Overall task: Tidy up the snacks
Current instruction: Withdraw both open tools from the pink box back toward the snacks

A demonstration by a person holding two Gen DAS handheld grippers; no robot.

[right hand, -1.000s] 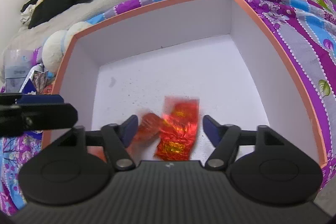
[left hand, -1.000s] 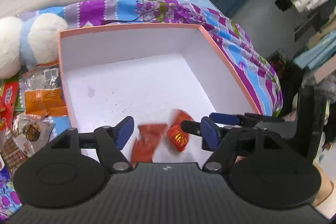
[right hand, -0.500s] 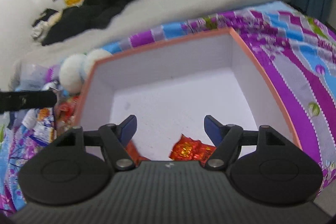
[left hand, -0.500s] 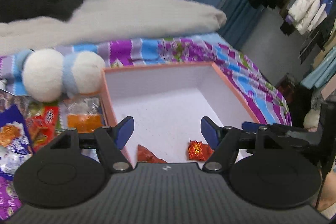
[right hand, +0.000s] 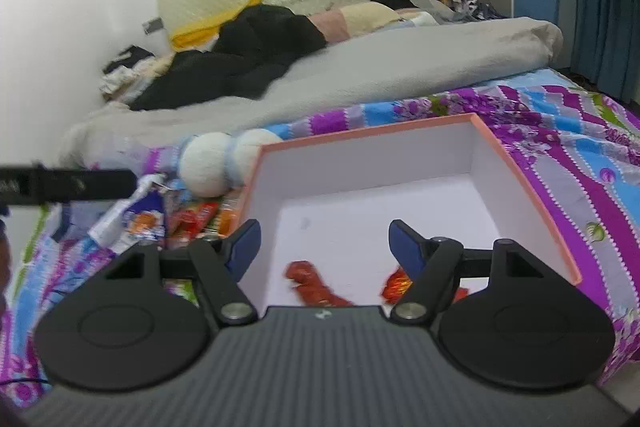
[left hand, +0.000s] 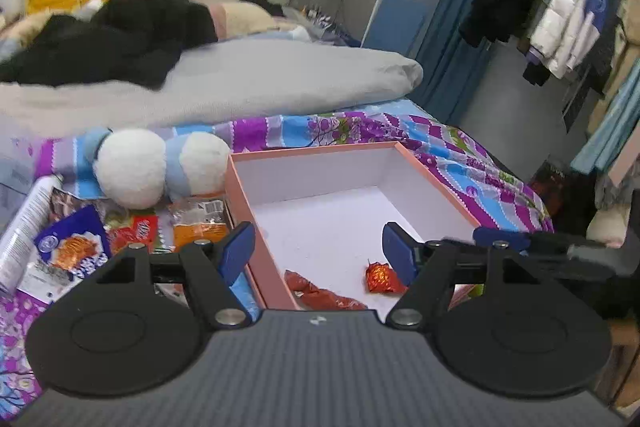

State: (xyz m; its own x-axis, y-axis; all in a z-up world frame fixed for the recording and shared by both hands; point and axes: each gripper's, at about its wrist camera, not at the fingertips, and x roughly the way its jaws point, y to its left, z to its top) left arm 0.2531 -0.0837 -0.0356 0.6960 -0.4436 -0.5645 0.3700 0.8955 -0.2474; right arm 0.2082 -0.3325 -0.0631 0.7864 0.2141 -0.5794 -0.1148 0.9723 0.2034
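Left wrist view: left gripper [left hand: 318, 247] held above the near-left corner of the box, jaws spread wide, nothing btwn the blue pads
Right wrist view: right gripper [right hand: 324, 245] above the near edge of the box, jaws also wide apart, holding nothing
Box [left hand: 316, 151]: pink-rimmed, white inside, lies on the bedspread [left hand: 460, 155] w/ purple and blue pattern; open top
Dark red packet [left hand: 320, 293]: in the box, near wall, left of centre, lying flat; near end hidden by gripper body
Foil packet [left hand: 380, 277]: shiny red-orange, in the box near the same wall, right of the dark red one, apart from it; in right wrist view [right hand: 396, 283] partly behind the right pad
Loose snacks: outside the box on its left, on the bedspread: orange packet [left hand: 199, 223] just beside the box wall, red packet [left hand: 134, 231] left of that, blue-white bag [left hand: 72, 247] further left, white tube [left hand: 24, 231] at far left edge
Plush toy [left hand: 160, 167]: white and pale blue, far side of the snack pile, touching the box's far-left corner
Grey duvet [left hand: 240, 87]: across the bed beyond the box, black clothing [left hand: 120, 35] heaped on it
Far right: coats on a rail [left hand: 560, 7]
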